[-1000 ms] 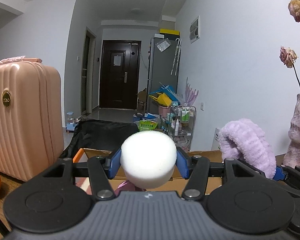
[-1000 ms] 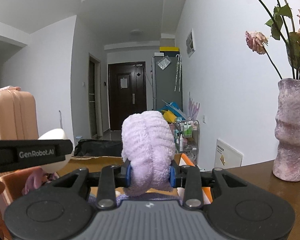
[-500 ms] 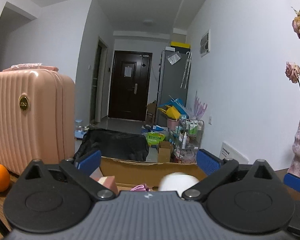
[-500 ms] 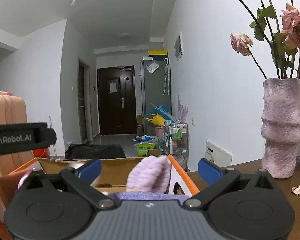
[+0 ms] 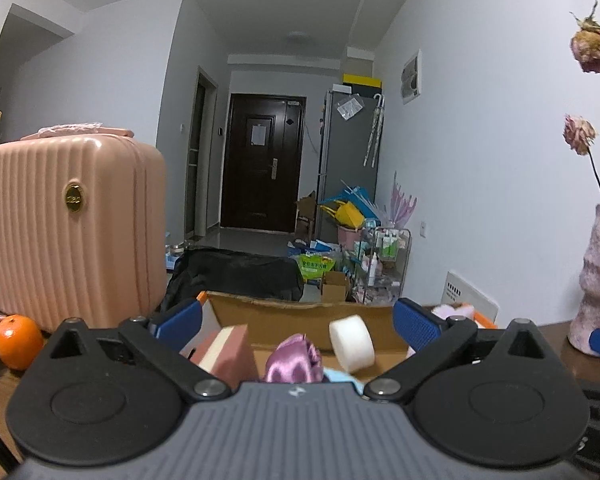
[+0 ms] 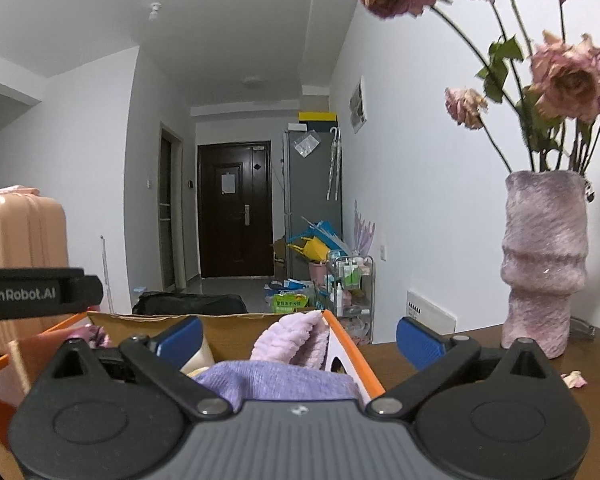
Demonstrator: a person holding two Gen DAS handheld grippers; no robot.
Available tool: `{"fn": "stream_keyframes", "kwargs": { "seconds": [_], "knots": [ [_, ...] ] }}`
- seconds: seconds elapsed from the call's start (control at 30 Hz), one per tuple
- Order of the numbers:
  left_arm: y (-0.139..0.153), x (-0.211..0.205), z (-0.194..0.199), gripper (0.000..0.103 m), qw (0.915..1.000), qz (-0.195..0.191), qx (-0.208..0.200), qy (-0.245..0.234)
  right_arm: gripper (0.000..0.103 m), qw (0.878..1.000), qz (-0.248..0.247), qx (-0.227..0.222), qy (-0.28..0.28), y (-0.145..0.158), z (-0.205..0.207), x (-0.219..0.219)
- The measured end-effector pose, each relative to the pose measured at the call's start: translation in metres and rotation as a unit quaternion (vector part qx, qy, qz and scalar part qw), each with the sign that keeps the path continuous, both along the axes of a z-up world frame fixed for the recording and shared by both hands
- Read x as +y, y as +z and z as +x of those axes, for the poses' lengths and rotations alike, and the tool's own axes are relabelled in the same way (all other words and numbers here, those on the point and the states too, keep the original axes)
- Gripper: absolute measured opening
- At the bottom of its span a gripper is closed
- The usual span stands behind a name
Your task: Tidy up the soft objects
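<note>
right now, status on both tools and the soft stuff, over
Left tool open, empty. Right tool open, empty. White sponge and lilac fluffy band lie in cardboard box. Nothing in the way.

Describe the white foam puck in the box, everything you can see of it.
The white foam puck is a short, thick cylinder with rounded edges, matte and spongy-looking, plain white with no marks. It lies inside the cardboard box, tipped on its curved side, round face turned toward the camera's left. It sits near the box's far wall, to the right of the shiny purple fabric; whether they touch is unclear. Its underside is hidden. The left gripper stands open, with the pads clear of it.
</note>
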State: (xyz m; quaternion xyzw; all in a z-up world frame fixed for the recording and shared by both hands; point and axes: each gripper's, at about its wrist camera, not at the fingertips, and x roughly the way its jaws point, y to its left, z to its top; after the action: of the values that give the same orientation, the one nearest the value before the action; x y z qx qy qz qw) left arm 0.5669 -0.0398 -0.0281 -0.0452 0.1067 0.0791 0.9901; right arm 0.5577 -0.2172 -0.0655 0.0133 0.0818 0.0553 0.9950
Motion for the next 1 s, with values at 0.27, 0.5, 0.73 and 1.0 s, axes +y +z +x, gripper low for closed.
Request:
{"fn": "stream_keyframes", "kwargs": {
  "seconds": [0.27,0.5,0.73,1.0],
  "knots": [
    [-0.003,-0.001,-0.064,0.103,0.9996,0.019,0.016,-0.013,0.103,1.0,-0.005,0.004,0.014,0.005,-0.059,-0.008],
    [-0.003,0.0,-0.134,0.103,0.9986,0.032,0.03,-0.028,0.103,0.999,-0.01,0.019,0.026,0.009,-0.124,-0.016],
    [-0.003,0.0,-0.2,0.103,0.997,0.047,0.048,-0.038,0.103,0.998,-0.023,0.05,0.032,0.012,-0.185,-0.021],
    [0.002,-0.002,-0.27,0.103,0.9941,0.052,0.071,-0.064,0.103,0.997,-0.024,0.066,0.038,0.026,-0.264,-0.026]
  ]
}}
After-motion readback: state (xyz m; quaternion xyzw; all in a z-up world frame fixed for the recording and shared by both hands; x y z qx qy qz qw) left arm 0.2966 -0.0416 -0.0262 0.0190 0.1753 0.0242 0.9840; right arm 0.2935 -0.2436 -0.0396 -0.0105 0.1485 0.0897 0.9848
